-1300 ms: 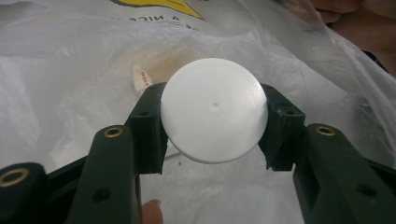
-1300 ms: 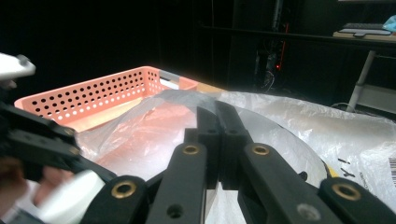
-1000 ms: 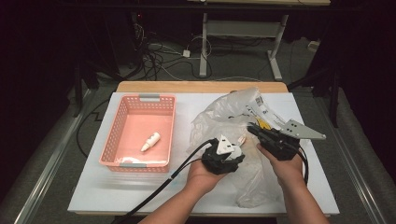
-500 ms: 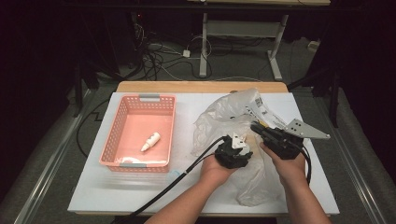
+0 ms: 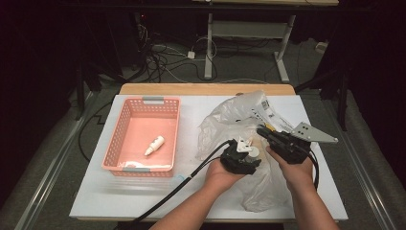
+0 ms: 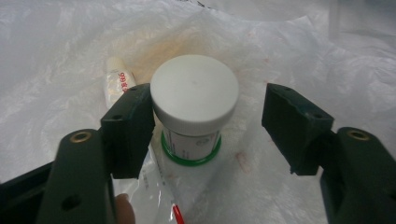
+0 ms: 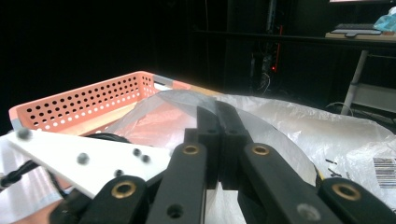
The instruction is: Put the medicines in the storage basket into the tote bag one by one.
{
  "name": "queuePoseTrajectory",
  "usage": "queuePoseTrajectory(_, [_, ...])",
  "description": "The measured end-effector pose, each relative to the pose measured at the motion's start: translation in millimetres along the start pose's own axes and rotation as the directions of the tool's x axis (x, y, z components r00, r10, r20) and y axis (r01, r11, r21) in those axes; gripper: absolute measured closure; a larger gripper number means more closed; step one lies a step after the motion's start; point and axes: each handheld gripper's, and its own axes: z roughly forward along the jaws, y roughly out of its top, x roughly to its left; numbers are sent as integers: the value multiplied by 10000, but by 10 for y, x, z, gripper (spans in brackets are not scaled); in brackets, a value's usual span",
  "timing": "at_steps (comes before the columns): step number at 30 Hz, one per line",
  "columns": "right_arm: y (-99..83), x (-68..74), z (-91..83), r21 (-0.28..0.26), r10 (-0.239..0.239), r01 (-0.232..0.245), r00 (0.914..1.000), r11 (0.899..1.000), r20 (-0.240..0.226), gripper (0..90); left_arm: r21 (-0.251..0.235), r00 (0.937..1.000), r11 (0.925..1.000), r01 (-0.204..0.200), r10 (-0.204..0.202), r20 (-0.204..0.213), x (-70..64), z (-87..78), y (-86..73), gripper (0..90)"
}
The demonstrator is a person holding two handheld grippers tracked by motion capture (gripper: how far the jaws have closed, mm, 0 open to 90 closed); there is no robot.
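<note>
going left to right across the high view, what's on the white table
pink basket with a small white bottle lying in it → left tool reaching into the clear plastic bag → right tool, shut on the bag's edge

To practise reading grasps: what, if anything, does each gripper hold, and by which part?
The right gripper is shut on a raised fold of the plastic bag. The left gripper holds nothing: its open jaws flank the white-lidded jar.
</note>
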Motion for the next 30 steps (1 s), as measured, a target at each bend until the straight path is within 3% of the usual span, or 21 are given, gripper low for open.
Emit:
queuePoseTrajectory(8, [-9,15,15,86,-52,52,10000,9999,5,900,-207,9982,9996,177,-165,577,-41,-292,-144,204])
queuePoseTrajectory(14, [-9,40,33,124,-120,120,9999,9999,2,900,-466,9956,9989,13,31,941,-118,-534,-265,140])
queuePoseTrajectory(18, [-9,54,41,167,-120,120,9999,9998,-41,900,-360,9919,9991,239,-192,1258,-130,-656,-314,29])
queuePoseTrajectory(22, [-18,63,52,224,-81,83,9999,9997,-79,900,-295,9945,9995,105,-74,1049,-136,-756,-361,0])
queuePoseTrajectory(30, [-13,74,53,213,-141,143,9999,9997,-78,900,-224,9937,9993,300,-273,1091,-115,-956,-482,0])
